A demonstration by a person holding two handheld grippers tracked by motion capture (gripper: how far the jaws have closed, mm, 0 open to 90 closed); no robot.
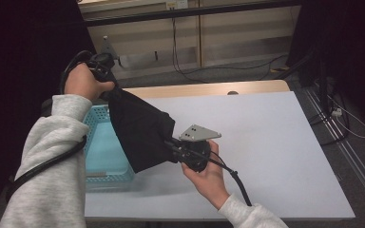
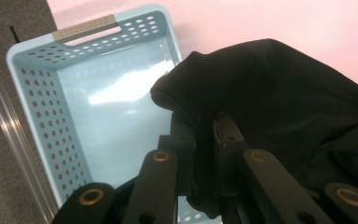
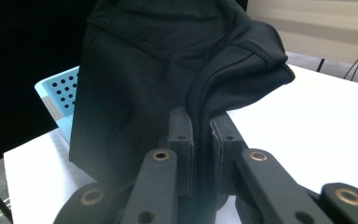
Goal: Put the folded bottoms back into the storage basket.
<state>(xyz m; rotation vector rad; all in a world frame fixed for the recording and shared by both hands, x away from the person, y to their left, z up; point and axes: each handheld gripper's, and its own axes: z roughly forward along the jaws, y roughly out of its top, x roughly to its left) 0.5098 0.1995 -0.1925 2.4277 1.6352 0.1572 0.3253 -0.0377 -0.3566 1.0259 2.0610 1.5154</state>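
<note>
High view: black garment (image 1: 140, 133) hangs stretched between left tool (image 1: 105, 71) and right tool (image 1: 178, 149), above the table (image 1: 275, 152). Left gripper view adds the blue basket's (image 2: 37, 98) bare interior beneath. Both tools are clamped on fabric.

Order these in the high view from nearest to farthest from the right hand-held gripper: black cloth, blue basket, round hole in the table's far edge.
1. black cloth, clamped in the right hand-held gripper.
2. blue basket, left, under the cloth.
3. round hole, far edge.
</note>
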